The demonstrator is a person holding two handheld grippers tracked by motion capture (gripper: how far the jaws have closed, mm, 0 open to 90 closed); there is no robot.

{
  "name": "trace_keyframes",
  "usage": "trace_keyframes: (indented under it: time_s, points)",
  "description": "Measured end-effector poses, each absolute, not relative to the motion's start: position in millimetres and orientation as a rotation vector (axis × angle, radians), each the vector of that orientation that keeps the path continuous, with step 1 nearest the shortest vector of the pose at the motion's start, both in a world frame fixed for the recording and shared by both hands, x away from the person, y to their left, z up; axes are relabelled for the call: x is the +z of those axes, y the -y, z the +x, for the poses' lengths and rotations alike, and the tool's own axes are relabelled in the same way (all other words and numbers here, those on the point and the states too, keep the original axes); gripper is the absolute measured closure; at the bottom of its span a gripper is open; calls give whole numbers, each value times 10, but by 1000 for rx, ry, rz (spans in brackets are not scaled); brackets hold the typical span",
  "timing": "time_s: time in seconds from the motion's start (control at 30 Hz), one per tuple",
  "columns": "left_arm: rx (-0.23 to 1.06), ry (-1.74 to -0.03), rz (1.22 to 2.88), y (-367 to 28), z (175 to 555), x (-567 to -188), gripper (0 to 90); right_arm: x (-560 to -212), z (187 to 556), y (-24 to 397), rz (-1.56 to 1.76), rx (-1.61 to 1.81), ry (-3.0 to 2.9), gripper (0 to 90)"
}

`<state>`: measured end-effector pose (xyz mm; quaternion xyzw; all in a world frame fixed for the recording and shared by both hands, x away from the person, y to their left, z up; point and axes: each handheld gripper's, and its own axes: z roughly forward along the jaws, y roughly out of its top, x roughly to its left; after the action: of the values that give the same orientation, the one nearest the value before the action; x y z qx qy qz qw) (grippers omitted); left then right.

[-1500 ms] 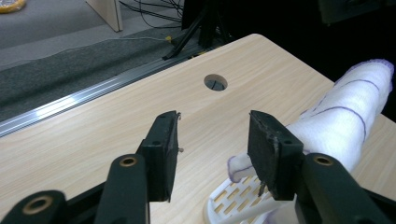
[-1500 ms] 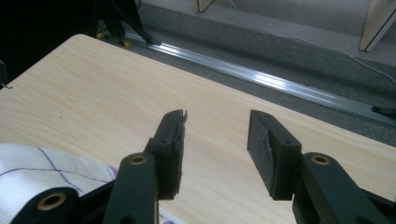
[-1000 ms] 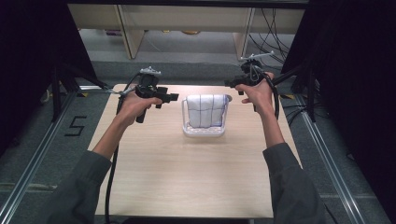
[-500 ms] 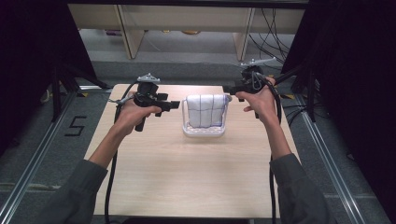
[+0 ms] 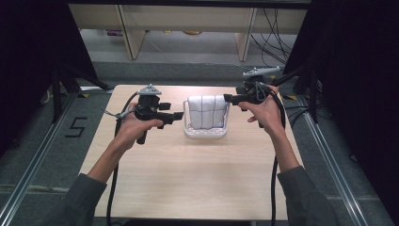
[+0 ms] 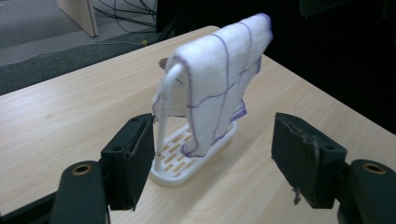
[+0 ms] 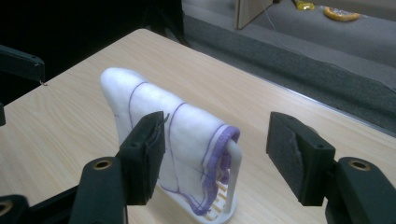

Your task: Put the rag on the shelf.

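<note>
Cloth (image 5: 205, 111), white with purple lines, draped over the bar of a small white rack (image 5: 205, 133) that stands at the middle of the far half of my wooden table (image 5: 188, 179). I have the left gripper (image 5: 178, 116) just beside the rack's left end and the right gripper (image 5: 227, 98) just beside its right end, both pointing inward at the cloth. In the left gripper view the jaws stand apart, having just been opening, with the rack's end and the cloth (image 6: 219, 88) ahead of them, untouched. In the right gripper view the jaws are likewise apart and empty, the cloth's purple hem (image 7: 219, 154) framed between them.
</note>
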<state>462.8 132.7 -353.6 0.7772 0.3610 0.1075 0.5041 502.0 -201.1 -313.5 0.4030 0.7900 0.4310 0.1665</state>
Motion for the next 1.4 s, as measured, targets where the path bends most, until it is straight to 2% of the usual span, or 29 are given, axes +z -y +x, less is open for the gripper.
trace_keyframes:
  time_s: [0.33, 0.67, 1.4]
  points:
    - [262, -867, 1875, -1294, 4476, -3592, 274, -3158, 4832, 2053, 1118, 1275, -2248, 376]
    - [265, -834, 1885, -1301, 4323, -3668, 253, -3188, 4657, 2086, 1085, 1319, -2238, 320]
    - [245, -801, 1891, -1336, 4059, -3858, 246, -3387, 4354, 2104, 1041, 1353, -2259, 310]
